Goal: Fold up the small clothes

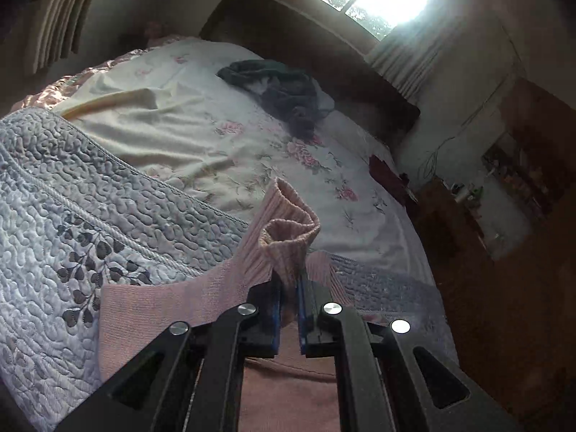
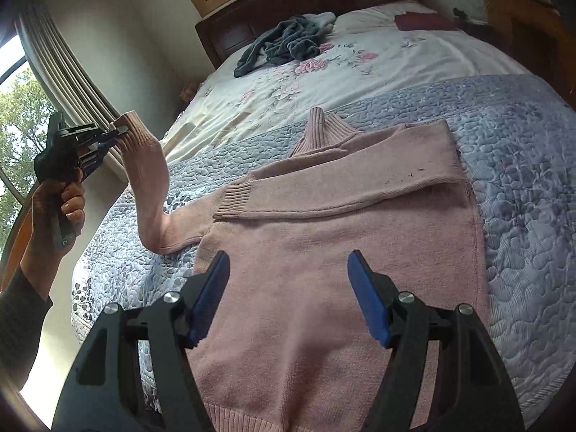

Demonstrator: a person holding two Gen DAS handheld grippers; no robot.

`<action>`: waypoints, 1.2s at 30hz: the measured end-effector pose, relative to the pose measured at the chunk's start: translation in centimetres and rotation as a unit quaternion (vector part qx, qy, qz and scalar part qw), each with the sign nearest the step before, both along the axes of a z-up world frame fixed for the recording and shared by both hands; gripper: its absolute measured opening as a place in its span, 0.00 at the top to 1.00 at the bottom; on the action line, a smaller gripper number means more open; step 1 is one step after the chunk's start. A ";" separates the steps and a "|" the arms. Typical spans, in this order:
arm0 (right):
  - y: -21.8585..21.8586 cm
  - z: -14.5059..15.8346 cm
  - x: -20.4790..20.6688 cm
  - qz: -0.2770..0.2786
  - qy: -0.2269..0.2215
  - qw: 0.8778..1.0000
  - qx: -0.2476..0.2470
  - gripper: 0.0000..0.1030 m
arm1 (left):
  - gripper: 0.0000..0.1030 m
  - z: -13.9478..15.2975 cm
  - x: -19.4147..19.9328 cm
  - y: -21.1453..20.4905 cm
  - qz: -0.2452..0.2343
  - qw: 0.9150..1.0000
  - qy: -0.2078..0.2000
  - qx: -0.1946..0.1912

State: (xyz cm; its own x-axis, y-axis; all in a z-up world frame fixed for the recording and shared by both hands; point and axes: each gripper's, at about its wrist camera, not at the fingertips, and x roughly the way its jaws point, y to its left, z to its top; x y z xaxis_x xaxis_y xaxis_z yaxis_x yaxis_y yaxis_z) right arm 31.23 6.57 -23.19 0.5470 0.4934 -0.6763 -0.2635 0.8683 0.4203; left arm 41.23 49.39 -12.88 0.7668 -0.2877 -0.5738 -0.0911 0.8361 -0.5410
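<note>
Lifting the sleeve cuff (image 2: pixel 135 126), the left gripper (image 1: pixel 289 288) is clamped on it; it should be laid flat across the sweater (image 2: pixel 324 252) while the right gripper (image 2: pixel 288 288) is held open, empty.

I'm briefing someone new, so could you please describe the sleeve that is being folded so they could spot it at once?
On the bed, a pink sweater lies flat on the blue quilt. One sleeve lies folded across its chest; the other sleeve rises off the sweater's side. Its ribbed cuff is pinched in the left gripper, making it the only sleeve lifted off the bed.

Black grippers (image 2: pixel 288 298), blue-padded fingers (image 2: pixel 367 298), silver screws, dark sleeve (image 2: pixel 18 327).
</note>
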 end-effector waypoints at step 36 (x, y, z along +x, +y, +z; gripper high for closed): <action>9.4 -15.7 25.8 0.075 0.322 0.940 0.082 0.43 | 0.28 -18.2 -8.2 -6.2 -0.050 0.970 -0.048 -0.234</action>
